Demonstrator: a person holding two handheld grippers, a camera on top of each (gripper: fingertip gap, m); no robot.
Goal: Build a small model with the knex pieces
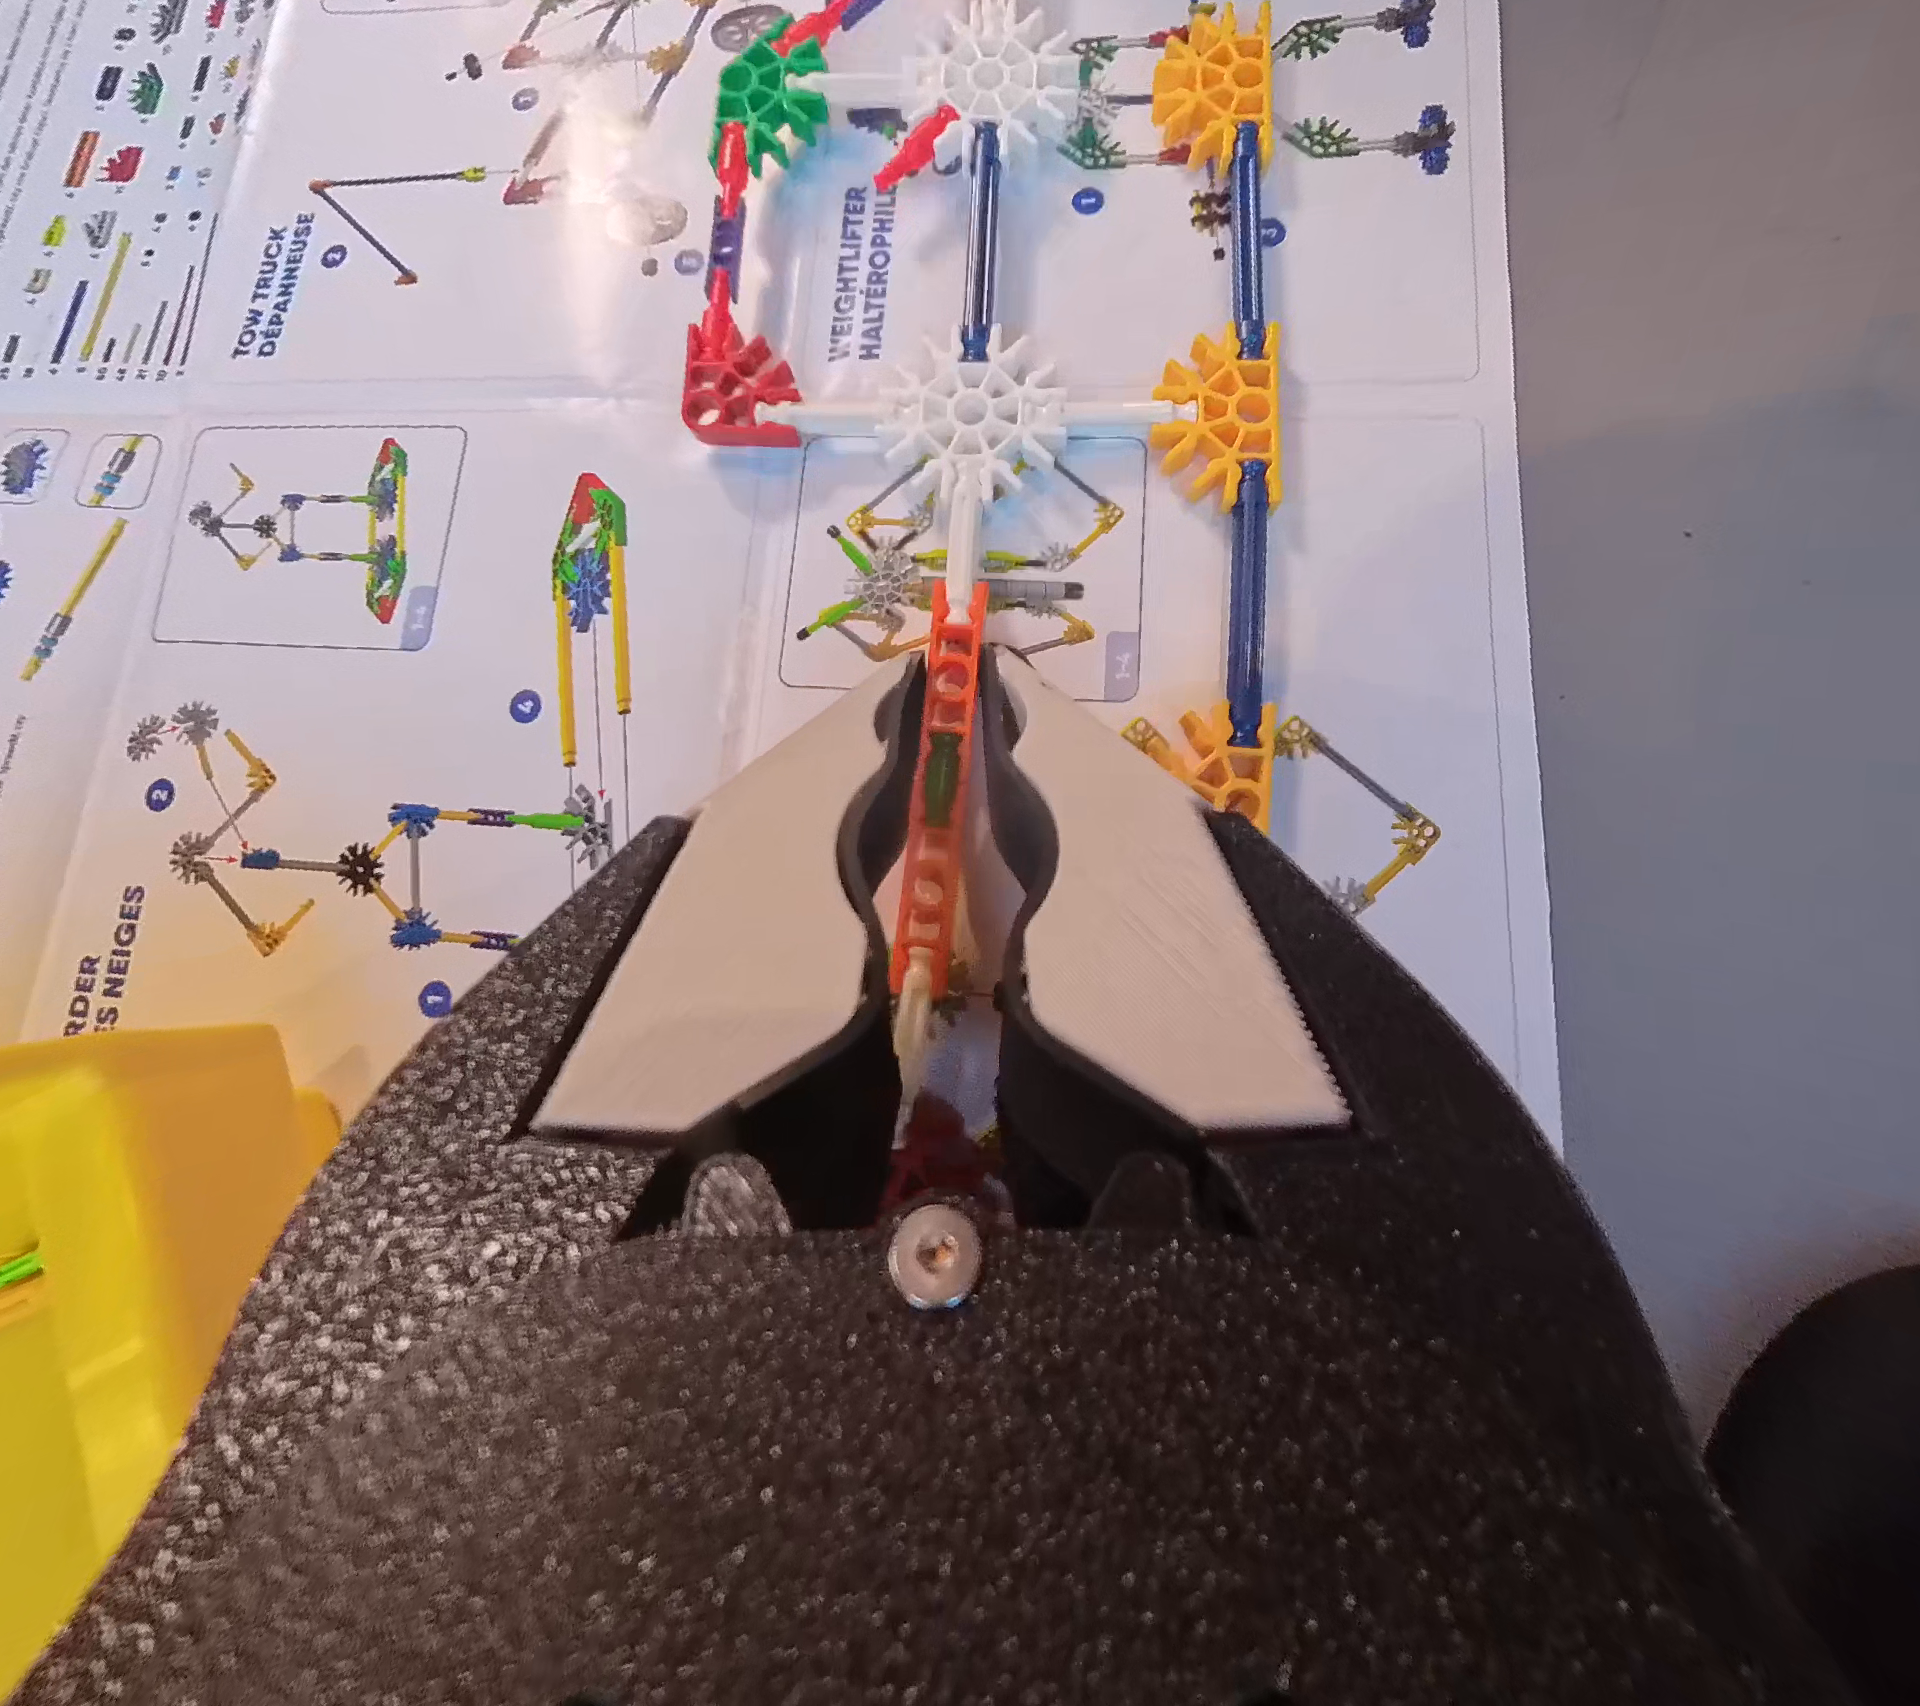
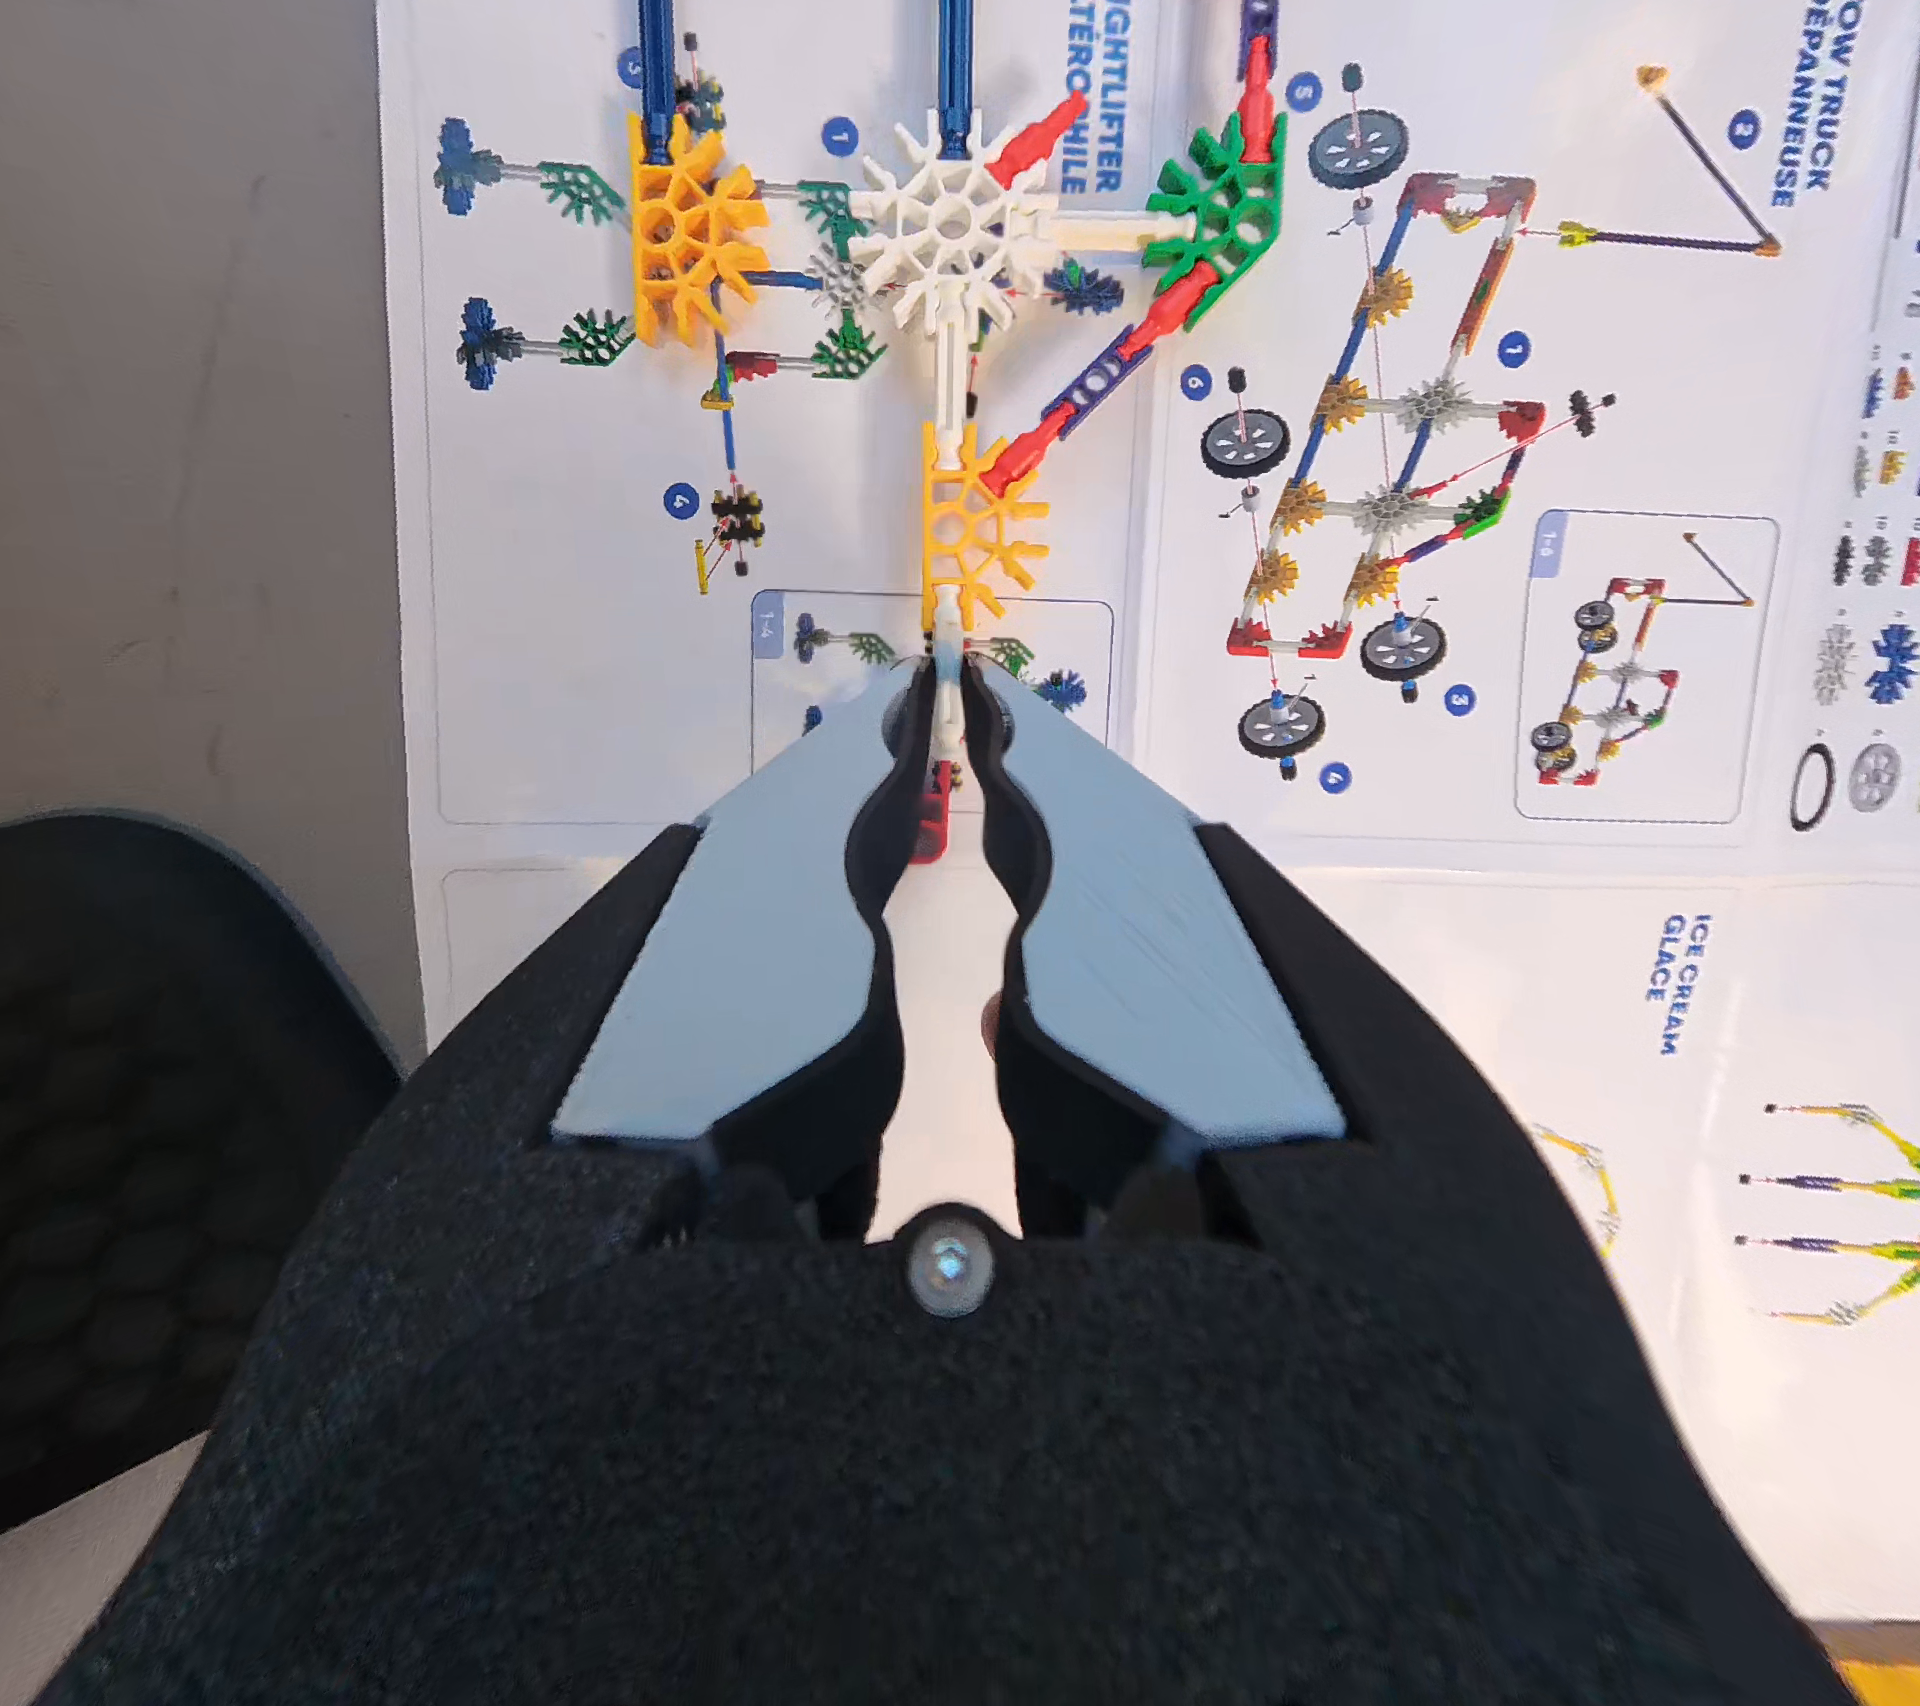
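Note:
A flat model of plastic rods and connectors lies on a printed instruction sheet. My left gripper is shut on an orange connector at one end of the model, joined by a white rod to a white snowflake connector. My right gripper is shut on a short white rod at the opposite end, plugged into a yellow connector. A red piece shows under the right fingers. Blue rods, yellow connectors, a green connector and a red connector make up the frame.
A yellow box stands at the left gripper's near left. The grey table lies beyond the sheet's edge. A dark rounded object sits at the right gripper's near left, and also shows in the left wrist view. Tip to tip, the grippers are about 20 cm apart. Between my right fingertips and the dark rounded object there is roughly 15 cm.

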